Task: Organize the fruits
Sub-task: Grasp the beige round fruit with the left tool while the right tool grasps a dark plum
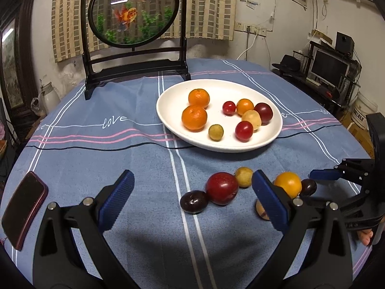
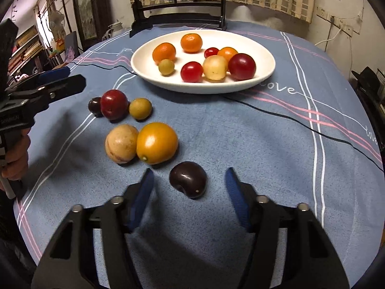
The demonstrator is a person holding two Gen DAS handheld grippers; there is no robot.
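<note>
A white plate (image 1: 168,101) (image 2: 144,62) holds two mandarins, red, yellow and dark small fruits. Loose fruits lie on the blue cloth in front of it. My left gripper (image 1: 192,180) is open, and a red plum (image 1: 221,187) and a dark plum (image 1: 194,201) lie between its fingertips, untouched. A yellow fruit (image 1: 288,184) and a small olive one (image 1: 243,176) sit by its right finger. My right gripper (image 2: 190,172) is open around another dark plum (image 2: 189,179), with gaps on both sides. A yellow fruit (image 2: 157,142) and a tan one (image 2: 121,143) lie just left of it.
A dark framed goldfish screen (image 1: 134,31) stands at the table's far side behind the plate. A phone (image 1: 22,208) in a red case lies at the near left of the cloth. A hand (image 2: 16,156) holds the left gripper at the right wrist view's left edge.
</note>
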